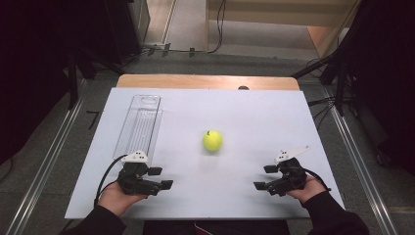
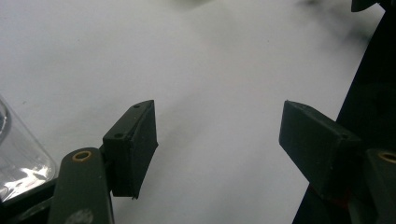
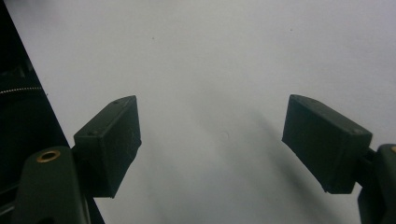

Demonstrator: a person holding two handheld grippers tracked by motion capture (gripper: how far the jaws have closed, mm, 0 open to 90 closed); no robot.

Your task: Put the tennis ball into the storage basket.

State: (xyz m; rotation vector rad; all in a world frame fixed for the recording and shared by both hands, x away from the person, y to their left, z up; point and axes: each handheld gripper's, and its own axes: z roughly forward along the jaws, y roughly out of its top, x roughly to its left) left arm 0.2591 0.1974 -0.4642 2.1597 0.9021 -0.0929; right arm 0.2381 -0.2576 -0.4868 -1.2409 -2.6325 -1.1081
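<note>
Both grippers sit low on my white table (image 1: 244,112), left gripper (image 1: 163,178) and right gripper (image 1: 265,177) gaping with nothing between the jaws. Between them, farther out, lies the green ball (image 1: 213,140). My clear tray (image 1: 139,125) is cut off in the left gripper view.

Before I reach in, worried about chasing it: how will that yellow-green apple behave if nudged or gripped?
The apple looks round and sits free on the flat white board, so a nudge would probably roll it. Its smooth, curved skin may slip between flat tongs. It seems firm, so a centred grip should likely hold.
</note>
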